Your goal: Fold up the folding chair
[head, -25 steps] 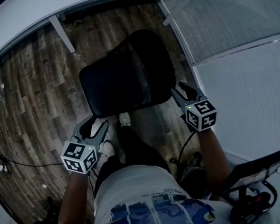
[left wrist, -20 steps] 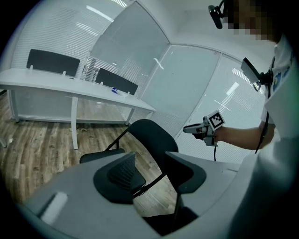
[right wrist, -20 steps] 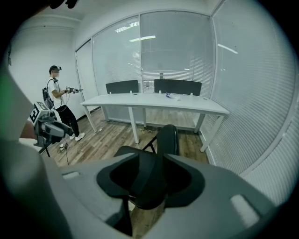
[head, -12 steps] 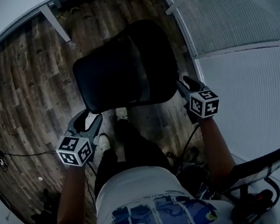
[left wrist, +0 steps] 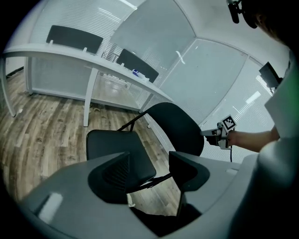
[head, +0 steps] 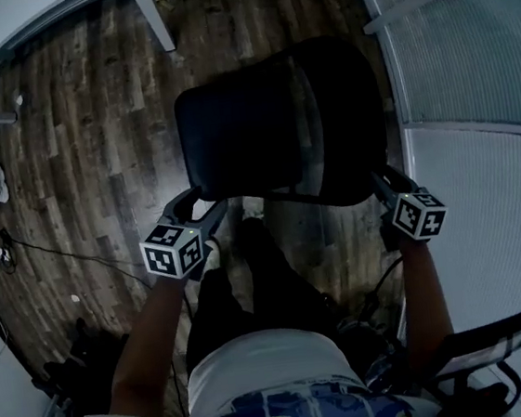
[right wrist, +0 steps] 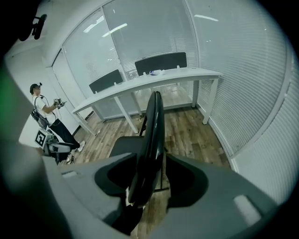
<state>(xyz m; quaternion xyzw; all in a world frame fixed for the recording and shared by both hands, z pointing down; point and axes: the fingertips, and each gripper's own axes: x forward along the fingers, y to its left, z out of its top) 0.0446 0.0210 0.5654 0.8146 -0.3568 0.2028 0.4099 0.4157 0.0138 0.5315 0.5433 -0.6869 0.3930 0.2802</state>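
Folding chair [head: 261, 128]: one, open. Grippers: two. Left gripper [head: 202, 209] jaws just widened, apart astride seat [left wrist: 117, 149] corner. Right gripper [head: 387, 183] jaws just widened, apart astride backrest [right wrist: 152, 135].

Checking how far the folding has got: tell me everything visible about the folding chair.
The folding chair is black, with a padded-looking seat, a rounded backrest and thin dark frame tubes. It stands unfolded on the wood floor, seat down. The left tongs, jaws just opening, straddle the seat's near corner; the right tongs, also just opening, straddle the backrest's edge. Neither visibly presses on it.
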